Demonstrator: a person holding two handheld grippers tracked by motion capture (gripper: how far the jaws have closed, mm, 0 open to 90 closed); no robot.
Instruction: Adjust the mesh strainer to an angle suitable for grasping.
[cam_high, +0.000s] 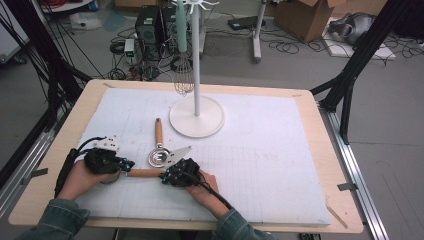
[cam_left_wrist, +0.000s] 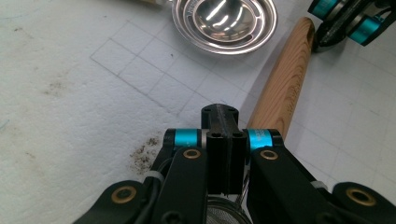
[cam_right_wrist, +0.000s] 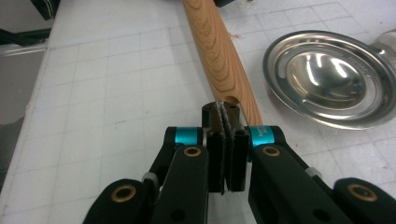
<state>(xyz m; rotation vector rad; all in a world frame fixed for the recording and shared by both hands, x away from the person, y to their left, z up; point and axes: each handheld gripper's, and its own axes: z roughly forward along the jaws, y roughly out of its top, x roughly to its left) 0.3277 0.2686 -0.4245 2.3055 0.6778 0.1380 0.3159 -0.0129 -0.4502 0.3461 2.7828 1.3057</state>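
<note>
A wooden-handled utensil (cam_high: 145, 173) lies level on the white foam board (cam_high: 260, 160) between my two grippers. My right gripper (cam_high: 165, 176) (cam_right_wrist: 225, 109) is shut on the thin cord loop (cam_right_wrist: 223, 117) that comes out of the hole at the end of this handle (cam_right_wrist: 219, 51). My left gripper (cam_high: 125, 164) (cam_left_wrist: 220, 112) is shut at the handle's other end (cam_left_wrist: 285, 79). A fine wire and a bit of mesh (cam_left_wrist: 219, 215) show under its jaws, and I cannot tell whether they pinch anything. A steel ladle bowl (cam_high: 158, 158) (cam_left_wrist: 224, 21) (cam_right_wrist: 331, 77) lies just beyond.
The ladle's own wooden handle (cam_high: 159, 131) points toward the white hook stand (cam_high: 196, 116). A whisk (cam_high: 183, 82) with a teal handle hangs from that stand. A flat metal blade (cam_high: 181, 151) lies right of the ladle bowl. The right half of the board is bare foam.
</note>
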